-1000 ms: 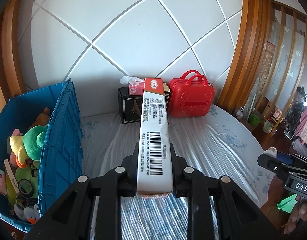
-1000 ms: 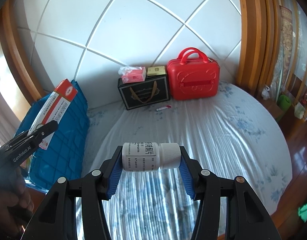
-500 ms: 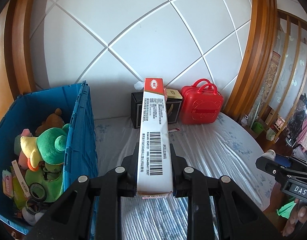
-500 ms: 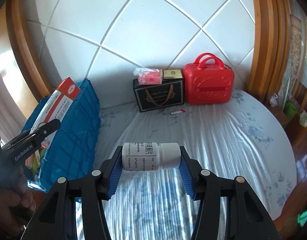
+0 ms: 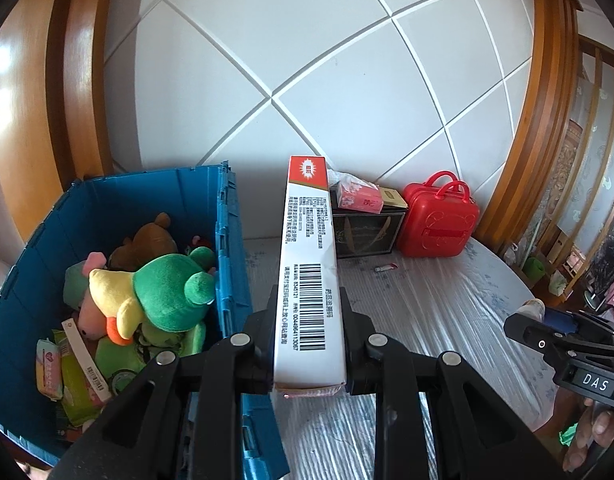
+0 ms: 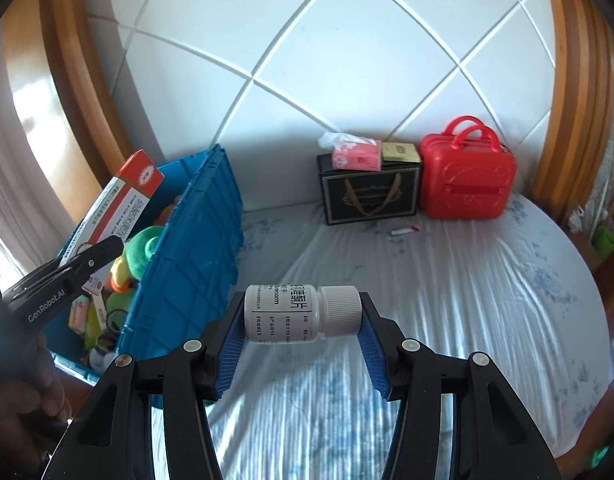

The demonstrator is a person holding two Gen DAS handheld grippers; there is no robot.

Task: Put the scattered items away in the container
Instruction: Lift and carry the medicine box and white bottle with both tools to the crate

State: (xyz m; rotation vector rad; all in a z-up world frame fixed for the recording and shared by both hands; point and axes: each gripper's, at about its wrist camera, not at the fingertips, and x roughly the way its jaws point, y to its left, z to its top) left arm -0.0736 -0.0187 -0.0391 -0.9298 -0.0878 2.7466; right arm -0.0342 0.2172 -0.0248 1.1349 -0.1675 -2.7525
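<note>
Your left gripper [image 5: 309,344] clamps the long box [image 5: 309,280], right gripper [image 6: 303,320] the bottle [image 6: 295,312]; release early and the box clips the blue crate's [image 5: 227,240] rim.

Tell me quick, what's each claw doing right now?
Left claw: closed on the long red-and-white box.
Right claw: closed on the white pill bottle, held sideways.

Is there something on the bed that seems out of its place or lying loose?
Yes. One small pink and white tube lies loose on the sheet, in front of the black gift box and the red case. It is the only stray item there; the blue crate holds the rest.
</note>
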